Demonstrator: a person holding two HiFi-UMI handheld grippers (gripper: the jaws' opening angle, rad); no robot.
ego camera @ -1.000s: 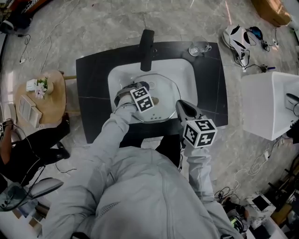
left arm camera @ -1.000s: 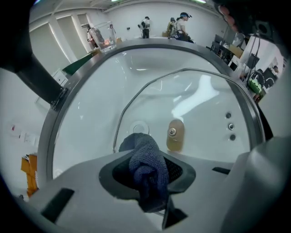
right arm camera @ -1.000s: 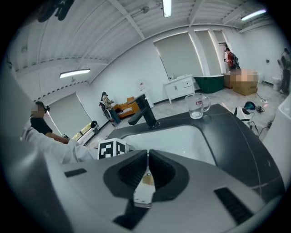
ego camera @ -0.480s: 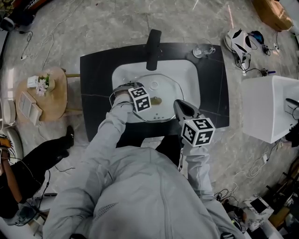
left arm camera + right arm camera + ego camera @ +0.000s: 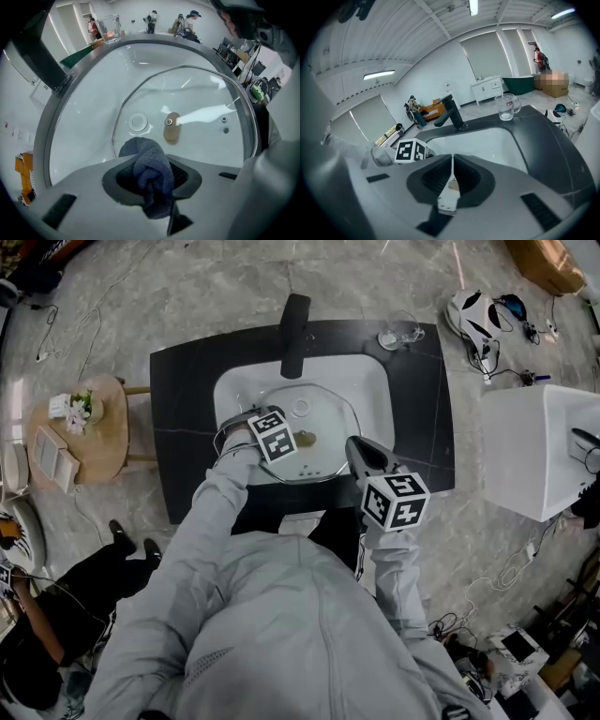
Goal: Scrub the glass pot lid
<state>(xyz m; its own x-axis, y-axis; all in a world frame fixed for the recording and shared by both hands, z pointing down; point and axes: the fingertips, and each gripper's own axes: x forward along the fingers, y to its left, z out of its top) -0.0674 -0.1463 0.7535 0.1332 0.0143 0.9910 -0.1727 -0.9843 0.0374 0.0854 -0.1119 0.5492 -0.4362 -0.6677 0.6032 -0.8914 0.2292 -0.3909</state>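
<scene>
Got a dark blue cloth [image 5: 147, 157] clamped in left gripper [image 5: 151, 182], 9 o'clock on glass pot lid [image 5: 197, 108]; nothing in fully closed right gripper [image 5: 452, 176].

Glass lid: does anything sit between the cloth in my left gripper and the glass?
Nothing visible does. The cloth clamped in the left gripper sits right over the edge of the glass lid, with bare glass ahead up to the knob.
</scene>
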